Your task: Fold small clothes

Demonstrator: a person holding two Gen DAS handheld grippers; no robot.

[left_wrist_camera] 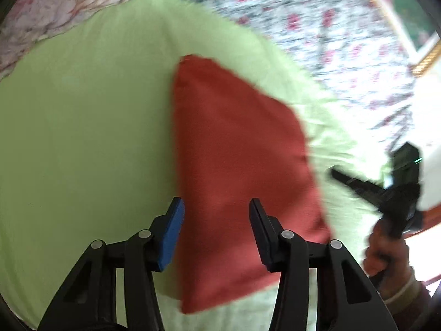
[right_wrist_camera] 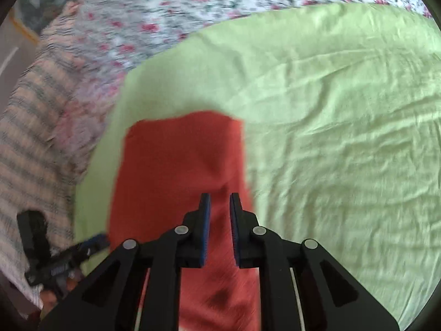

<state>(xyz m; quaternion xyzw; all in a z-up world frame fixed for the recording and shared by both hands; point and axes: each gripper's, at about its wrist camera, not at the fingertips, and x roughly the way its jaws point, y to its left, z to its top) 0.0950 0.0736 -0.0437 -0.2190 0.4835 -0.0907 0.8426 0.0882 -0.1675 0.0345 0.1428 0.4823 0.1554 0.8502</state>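
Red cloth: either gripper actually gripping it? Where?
Neither. The left gripper is wide open above the red cloth; the right gripper has a narrow gap, nothing pinched. The cloth lies loose on the green sheet.

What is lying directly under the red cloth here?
The red cloth lies on a light green sheet, which shows on all sides. A floral bedspread extends beyond it. Whatever is beneath the cloth's middle is covered.

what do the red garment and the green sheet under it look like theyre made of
Red garment: matte, soft cloth, probably cotton knit; no shine, and it lies limp. Green sheet: thin woven cloth, likely cotton, matte, with many fine creases. Motion blur hides the weave of both.
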